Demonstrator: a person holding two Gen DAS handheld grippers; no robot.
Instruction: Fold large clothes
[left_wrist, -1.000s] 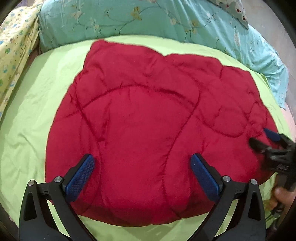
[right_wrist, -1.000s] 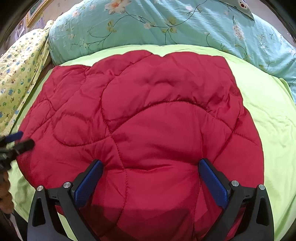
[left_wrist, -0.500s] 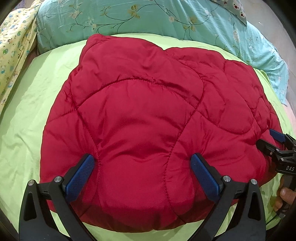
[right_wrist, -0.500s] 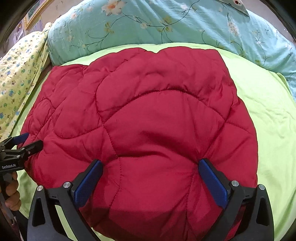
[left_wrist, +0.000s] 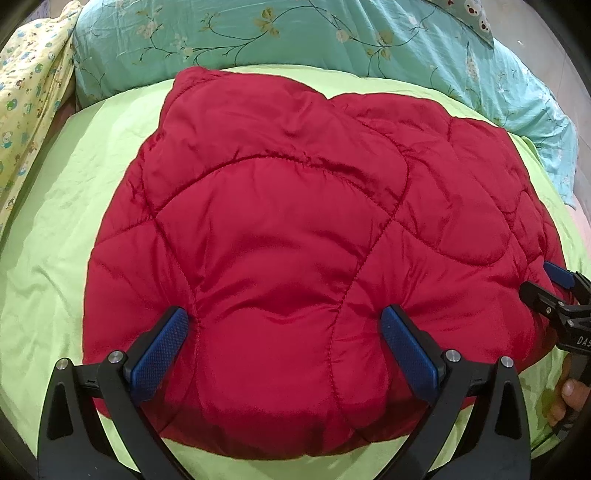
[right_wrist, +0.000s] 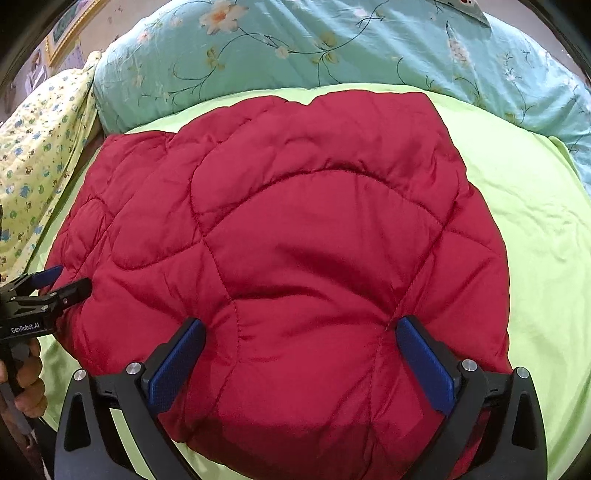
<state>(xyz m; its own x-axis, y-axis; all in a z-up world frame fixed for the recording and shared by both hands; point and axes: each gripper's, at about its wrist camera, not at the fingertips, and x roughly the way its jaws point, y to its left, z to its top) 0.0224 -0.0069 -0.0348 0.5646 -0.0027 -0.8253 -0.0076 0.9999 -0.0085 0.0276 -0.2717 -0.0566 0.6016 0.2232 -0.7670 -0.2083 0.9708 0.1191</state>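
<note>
My puffy red quilted garment lies on the lime-green bed sheet as a thick, rounded bundle ahead of both pairs of fingers, so most folding looks done. My left gripper and right gripper have their fingers spread apart astride its near edge, holding nothing; I judge one last fold or tidy remains.

Two close wrist views, both facing quilt

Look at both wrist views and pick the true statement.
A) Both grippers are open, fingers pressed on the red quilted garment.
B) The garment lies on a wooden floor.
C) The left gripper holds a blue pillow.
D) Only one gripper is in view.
A: the left gripper and right gripper both stand wide open with the red quilted garment bulging between their fingers, on the green sheet.
</note>
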